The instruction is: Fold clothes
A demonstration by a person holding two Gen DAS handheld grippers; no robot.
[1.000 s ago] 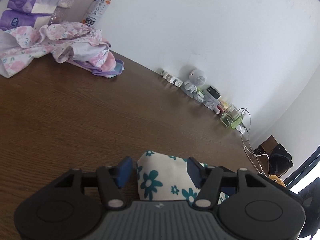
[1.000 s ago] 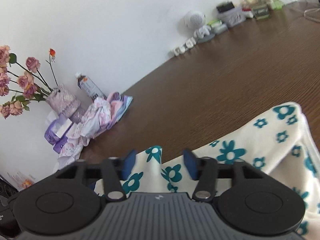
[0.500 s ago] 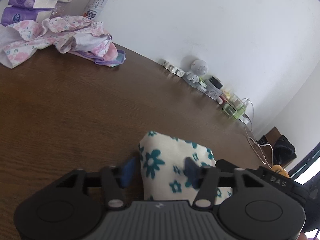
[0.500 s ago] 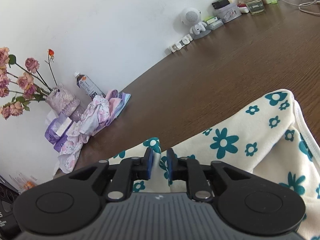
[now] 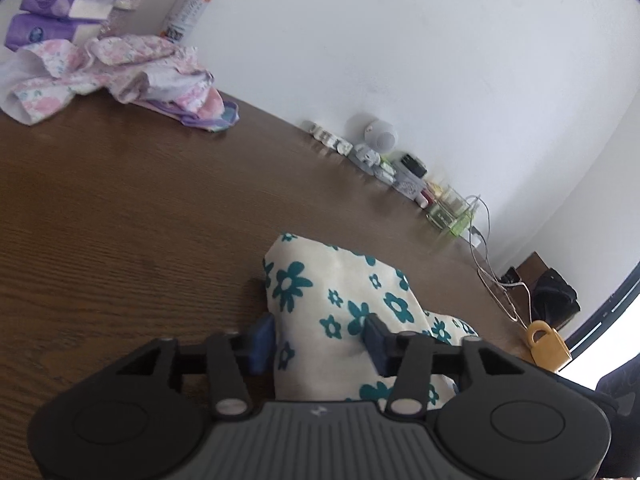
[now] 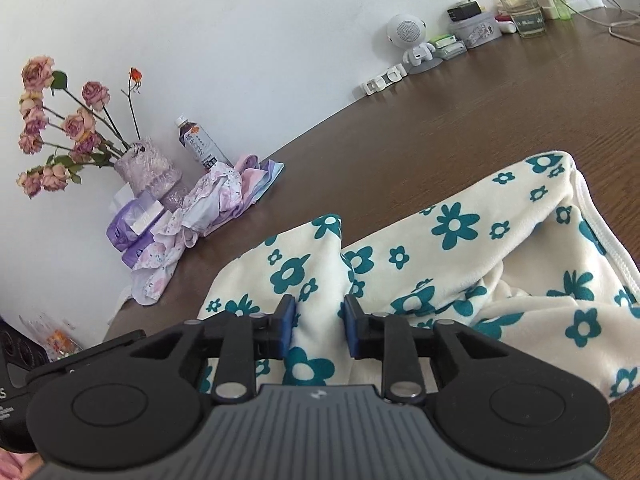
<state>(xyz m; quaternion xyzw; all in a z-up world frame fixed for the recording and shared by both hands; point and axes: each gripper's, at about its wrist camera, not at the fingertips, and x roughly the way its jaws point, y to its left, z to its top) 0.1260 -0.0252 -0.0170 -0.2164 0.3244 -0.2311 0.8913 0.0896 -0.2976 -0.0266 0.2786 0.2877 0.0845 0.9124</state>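
On the brown wooden table (image 6: pixel 460 120) the cream garment with teal flowers (image 6: pixel 460 240) is lying crumpled, a white-trimmed edge showing at its right side in the right wrist view. A raised fold of it is sitting between the blue pads of the right gripper (image 6: pixel 316 320); the jaws are opening, and the pads seem to be just touching the fold on both sides rather than squeezing it. In the left wrist view the same garment (image 5: pixel 320 300) is bunching up between the spread jaws of the left gripper (image 5: pixel 318 340), cloth filling the gap; the left pad is sitting at the cloth's edge, and whether the pads are pressing on it I cannot tell.

Farther out, a heap of pink floral clothes (image 6: pixel 208 208) is lying near the wall, touching purple tissue packs (image 6: pixel 132 224), with a drink bottle (image 6: pixel 198 144) and a vase of dried roses (image 6: pixel 144 168) behind it. Along the wall a white round speaker figure (image 6: pixel 412 40), a glass (image 6: pixel 520 8), small boxes and cables (image 6: pixel 600 16) are lining the table's far edge. A yellow padlock-shaped item (image 5: pixel 546 344) is showing by the table's right edge. Nothing is blocking the bare tabletop ahead of the garment.

Compared with half a second ago, the right jaws are standing wider, having been pinched nearly together on the fold; a second ago they were wide. The left gripper's spread is looking unchanged, with more cloth showing ahead of it.
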